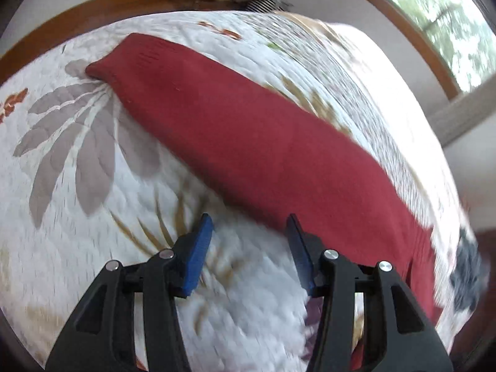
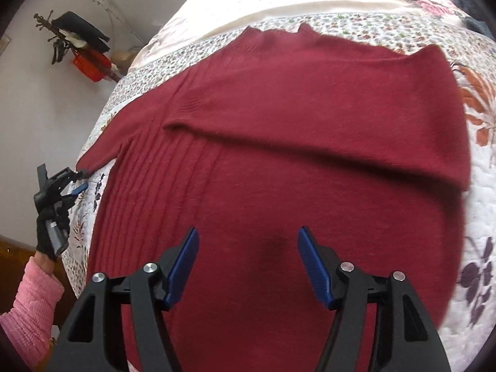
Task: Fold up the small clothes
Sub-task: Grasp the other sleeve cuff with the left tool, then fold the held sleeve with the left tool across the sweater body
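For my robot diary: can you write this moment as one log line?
red sweater: flat on quilt, one sleeve folded across | left gripper: open, beside other sleeve | right gripper: open, above sweater

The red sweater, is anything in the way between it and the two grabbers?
Nothing visible is. The right gripper hangs open right over the red sweater, with only air between. The left gripper is open over the quilt beside the sweater's sleeve, and only bare quilt lies between its fingers and the sleeve.

One dark red sweater (image 2: 279,155) lies on one floral quilt (image 2: 477,186). Two grippers, left (image 1: 249,235) and right (image 2: 248,248), hang over them.
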